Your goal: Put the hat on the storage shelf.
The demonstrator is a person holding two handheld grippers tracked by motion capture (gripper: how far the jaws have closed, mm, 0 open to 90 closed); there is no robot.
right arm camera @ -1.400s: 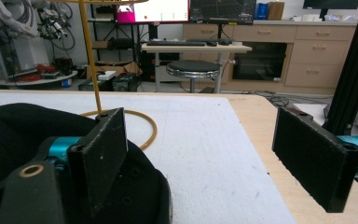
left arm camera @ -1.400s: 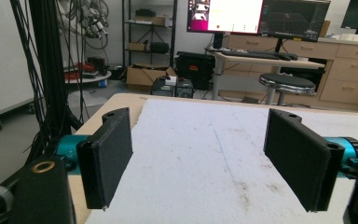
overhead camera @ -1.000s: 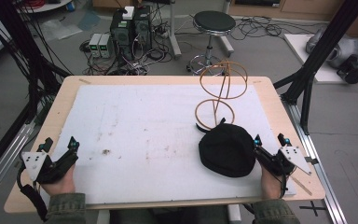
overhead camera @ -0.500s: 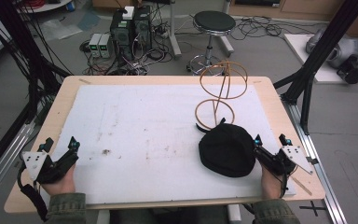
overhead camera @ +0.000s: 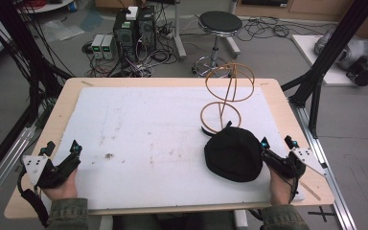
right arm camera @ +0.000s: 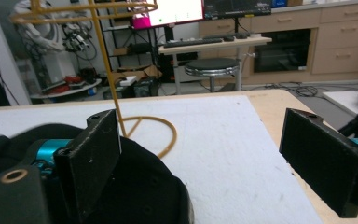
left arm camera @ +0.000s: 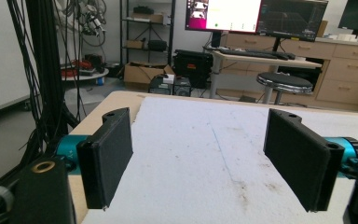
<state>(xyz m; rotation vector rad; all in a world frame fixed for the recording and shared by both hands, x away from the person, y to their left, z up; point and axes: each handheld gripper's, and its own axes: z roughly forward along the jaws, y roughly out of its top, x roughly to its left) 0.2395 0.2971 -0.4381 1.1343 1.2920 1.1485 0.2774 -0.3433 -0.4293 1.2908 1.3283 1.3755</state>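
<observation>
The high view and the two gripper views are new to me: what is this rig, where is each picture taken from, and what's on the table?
A person holds a two-jaw gripper in each hand. The high view looks down on the table: left gripper, right gripper. Each gripper view rides on its gripper, looking along its black jaws. Both grippers are open and hold nothing. On the white mat lie a black cap and a wire stand. The right gripper sits at the cap's edge.
</observation>
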